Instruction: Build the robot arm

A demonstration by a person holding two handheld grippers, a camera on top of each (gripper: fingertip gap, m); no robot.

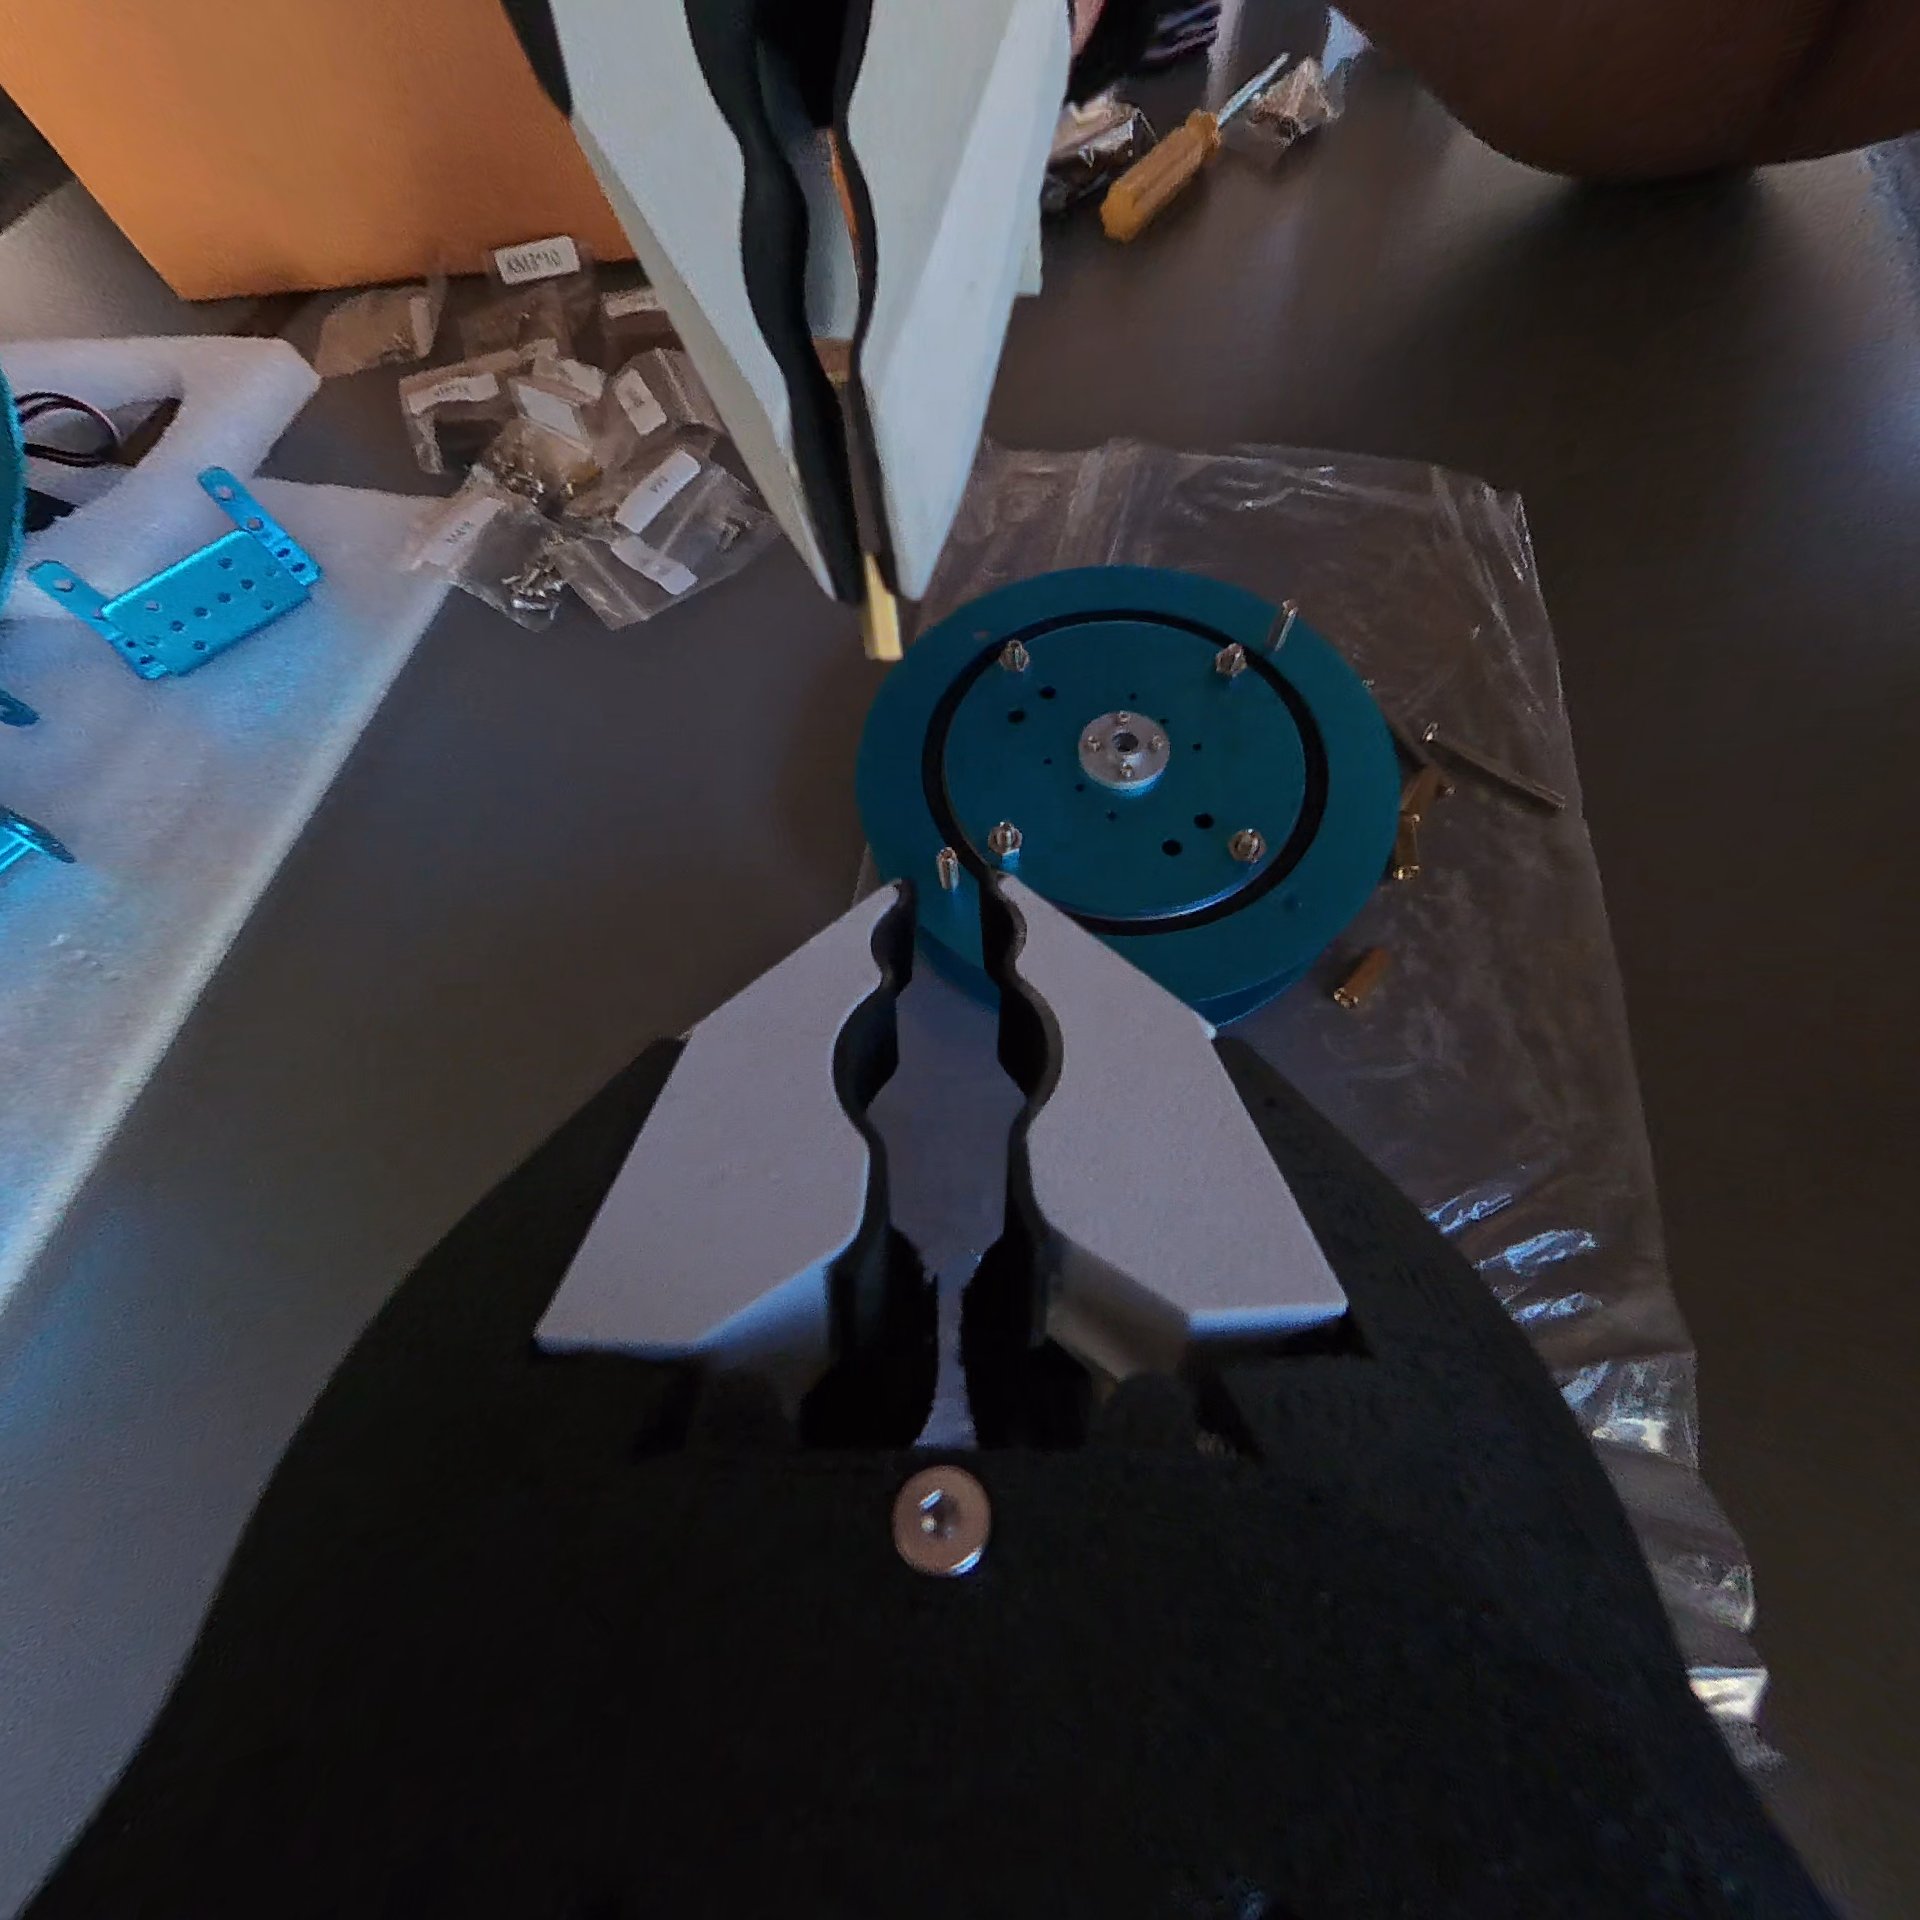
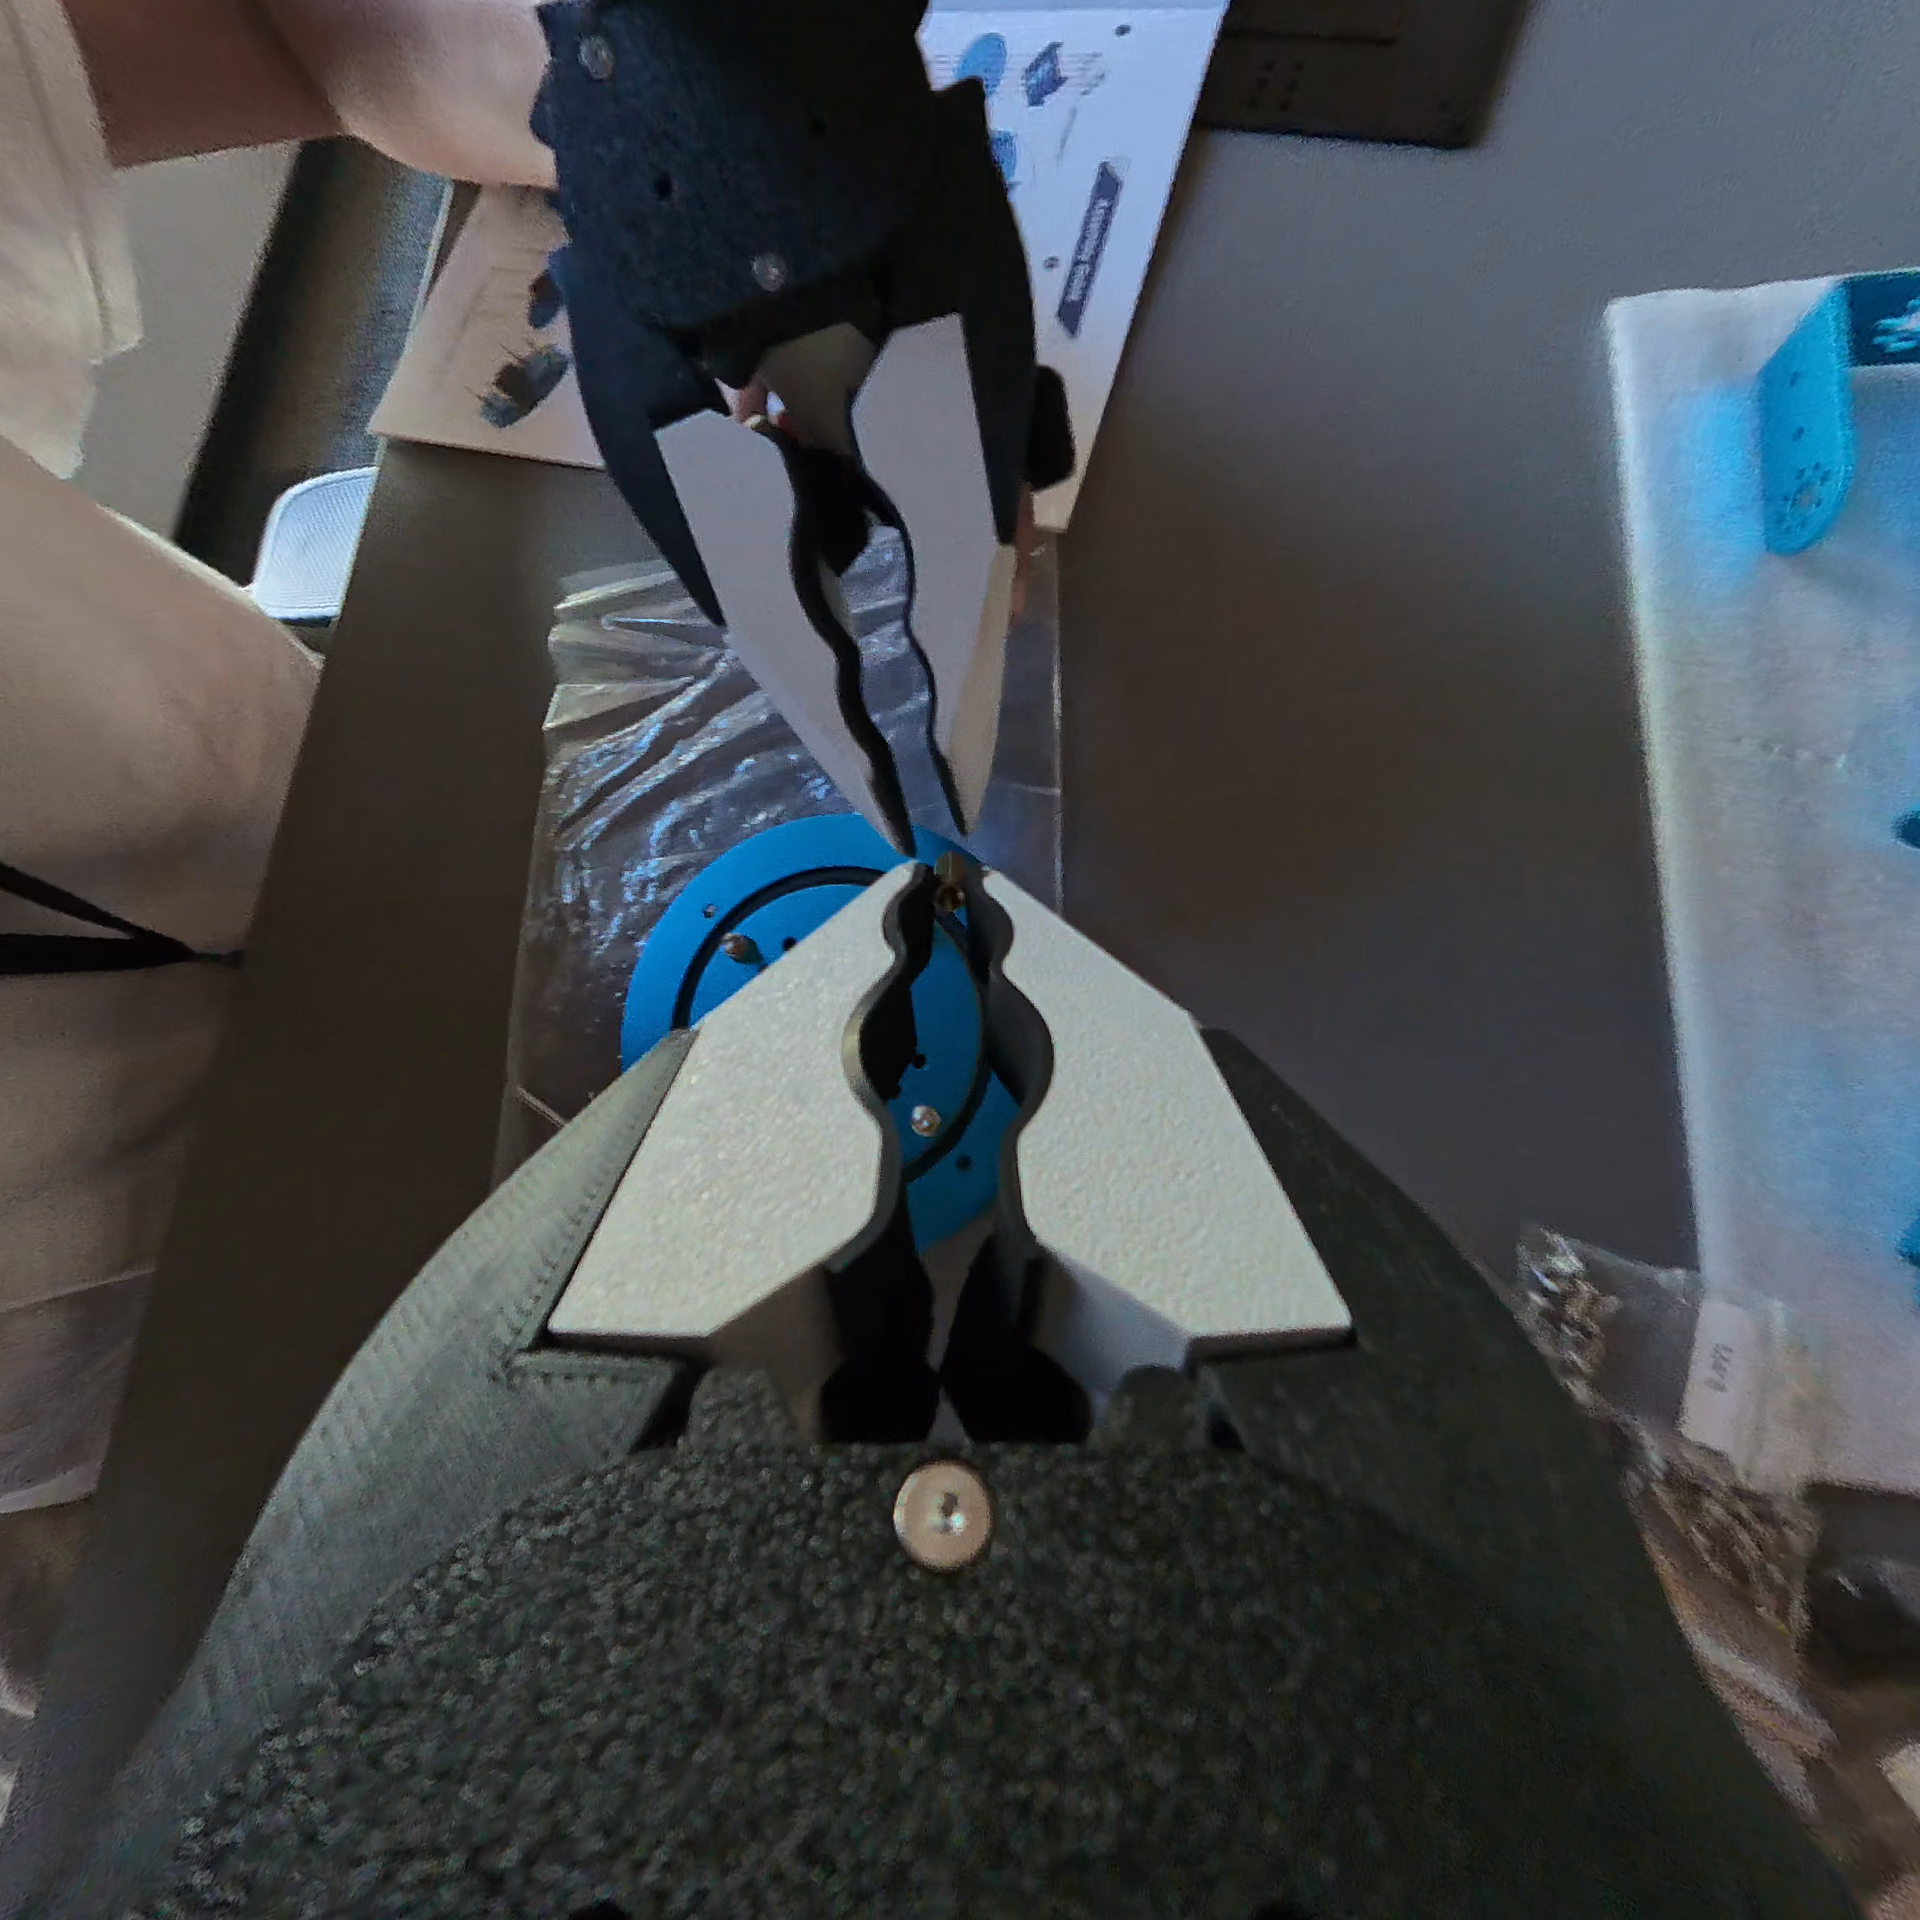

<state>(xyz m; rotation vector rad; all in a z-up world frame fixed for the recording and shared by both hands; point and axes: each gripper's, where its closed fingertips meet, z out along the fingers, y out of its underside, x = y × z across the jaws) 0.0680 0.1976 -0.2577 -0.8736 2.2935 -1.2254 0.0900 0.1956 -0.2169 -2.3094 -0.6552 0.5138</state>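
1. At the scene's centre, the blue round plate (image 1: 1127, 774) lay flat on a clear plastic sheet (image 1: 1455, 582) on the grey table (image 1: 623, 831).
2. The right gripper (image 1: 871, 592) pinched a brass standoff (image 1: 881, 623) just beside the plate's far-left rim. A tilted standoff risked cross-threading or slipping from the pads.
3. The left gripper (image 1: 951, 888) sat at the plate's near rim, fingers narrowly parted around a small upright post (image 1: 948, 864); contact could not be told. Loose bracing could have let the plate slide on the slick sheet.
4. Loose standoffs (image 1: 1361, 977) lay right of the plate; a knock could have scattered them.
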